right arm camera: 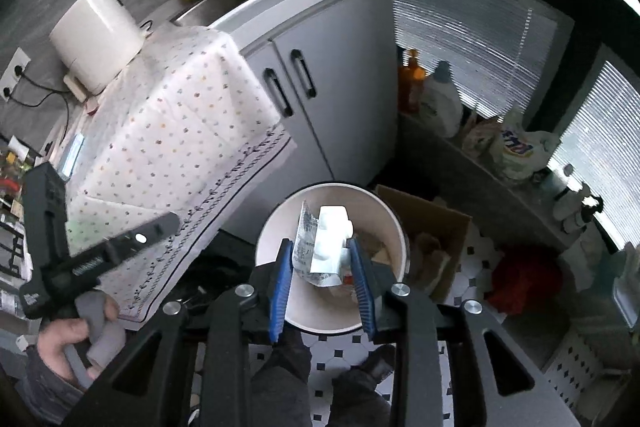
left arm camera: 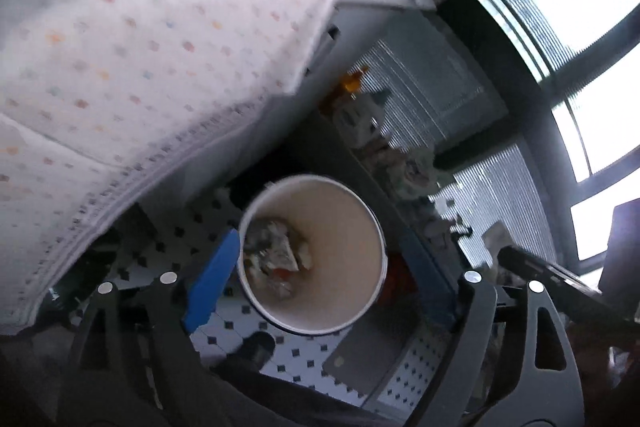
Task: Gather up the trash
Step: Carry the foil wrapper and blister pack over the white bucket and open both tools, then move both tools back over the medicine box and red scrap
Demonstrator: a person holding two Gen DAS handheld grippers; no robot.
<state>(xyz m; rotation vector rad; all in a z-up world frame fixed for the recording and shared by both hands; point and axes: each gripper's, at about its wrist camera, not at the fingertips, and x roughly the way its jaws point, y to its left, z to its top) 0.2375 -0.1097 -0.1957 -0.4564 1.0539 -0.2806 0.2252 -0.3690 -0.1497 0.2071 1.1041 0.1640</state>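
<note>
A: What's the trash?
B: A crumpled silver-and-white wrapper (right arm camera: pixel 322 247), printed on one side, pinched between the right claw (right arm camera: pixel 322 277)'s blue fingers (right arm camera: pixel 280 291) directly above the white bin (right arm camera: pixel 394 223) on the tiled floor (right arm camera: pixel 472 267).
A: And the bin?
B: Pale inside, scraps (left arm camera: pixel 276 255) heaped at the bottom, too blurred to identify.
A: The left claw (left arm camera: pixel 320 275)?
B: Wide apart, holding nothing, framing the bin. A dotted cloth (right arm camera: pixel 168 131) hides the surface beside it.

floor (right arm camera: pixel 344 343): white tile, black diamonds | cabinet (right arm camera: pixel 320 75): grey, two doors | windows (right arm camera: pixel 472 23): bright, blinds
</note>
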